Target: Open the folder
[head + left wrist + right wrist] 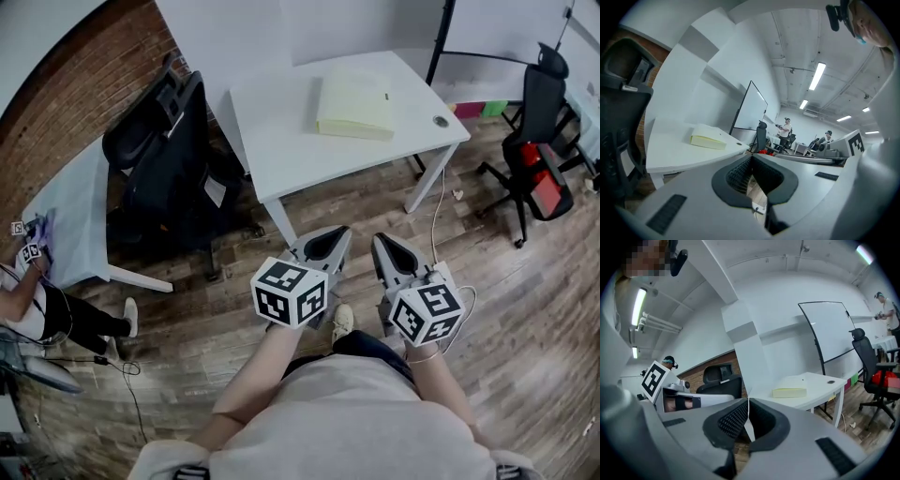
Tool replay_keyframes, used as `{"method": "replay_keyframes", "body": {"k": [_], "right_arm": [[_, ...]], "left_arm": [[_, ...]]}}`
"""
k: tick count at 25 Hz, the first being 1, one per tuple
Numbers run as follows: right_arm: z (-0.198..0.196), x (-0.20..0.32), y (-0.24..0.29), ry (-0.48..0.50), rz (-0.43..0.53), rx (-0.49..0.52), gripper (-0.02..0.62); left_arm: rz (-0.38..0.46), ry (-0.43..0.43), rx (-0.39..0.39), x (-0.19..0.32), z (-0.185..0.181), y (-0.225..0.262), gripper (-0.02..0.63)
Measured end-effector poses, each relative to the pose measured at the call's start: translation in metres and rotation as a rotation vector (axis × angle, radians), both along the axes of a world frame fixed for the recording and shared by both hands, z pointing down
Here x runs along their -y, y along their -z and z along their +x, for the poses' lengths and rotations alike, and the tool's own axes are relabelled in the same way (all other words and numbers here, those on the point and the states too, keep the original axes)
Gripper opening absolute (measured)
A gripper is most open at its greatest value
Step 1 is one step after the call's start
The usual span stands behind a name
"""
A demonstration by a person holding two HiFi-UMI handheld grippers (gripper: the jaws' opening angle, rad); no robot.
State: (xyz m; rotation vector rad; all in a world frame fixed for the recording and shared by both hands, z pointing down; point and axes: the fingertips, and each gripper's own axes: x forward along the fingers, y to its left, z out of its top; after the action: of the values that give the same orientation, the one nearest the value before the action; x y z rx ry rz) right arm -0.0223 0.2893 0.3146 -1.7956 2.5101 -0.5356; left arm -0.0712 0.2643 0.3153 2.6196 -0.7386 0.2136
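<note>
A pale yellow folder [354, 105] lies closed and flat on the white table [281, 141]; it also shows as the folder [708, 139] in the left gripper view and the folder [789, 392] in the right gripper view. My left gripper [343, 232] and right gripper [379, 241] hang side by side over the wooden floor, short of the table's near edge. Both point towards the table. Each has its jaws shut with nothing between them: left gripper [751, 157], right gripper [748, 400].
A black office chair [173, 155] stands left of the table, and another black chair with red parts [536, 141] at the right. A second white table [70, 216] and a person [42, 300] are at the far left. A whiteboard [829, 331] stands behind the table.
</note>
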Motion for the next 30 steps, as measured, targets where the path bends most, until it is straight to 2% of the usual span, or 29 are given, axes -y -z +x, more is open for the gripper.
{"method": "replay_keyframes", "body": {"k": [6, 13, 18, 23, 30], "right_arm": [[0.030, 0.050, 0.002, -0.005, 0.004, 0.027, 0.023], [0.060, 0.082, -0.007, -0.010, -0.004, 0.038, 0.023], [0.061, 0.090, -0.018, -0.015, -0.034, 0.062, 0.023], [0.061, 0.104, -0.021, -0.014, -0.046, 0.062, 0.023], [0.083, 0.136, -0.019, -0.078, -0.045, 0.069, 0.023]], "left_arm": [[-0.018, -0.005, -0.033, 0.051, 0.028, 0.006, 0.017], [-0.036, -0.028, -0.043, 0.080, 0.057, 0.005, 0.017], [-0.038, -0.035, -0.034, 0.095, 0.062, 0.003, 0.017], [-0.077, -0.045, -0.051, 0.110, 0.063, -0.005, 0.017], [-0.091, -0.084, -0.032, 0.145, 0.075, -0.010, 0.017]]}}
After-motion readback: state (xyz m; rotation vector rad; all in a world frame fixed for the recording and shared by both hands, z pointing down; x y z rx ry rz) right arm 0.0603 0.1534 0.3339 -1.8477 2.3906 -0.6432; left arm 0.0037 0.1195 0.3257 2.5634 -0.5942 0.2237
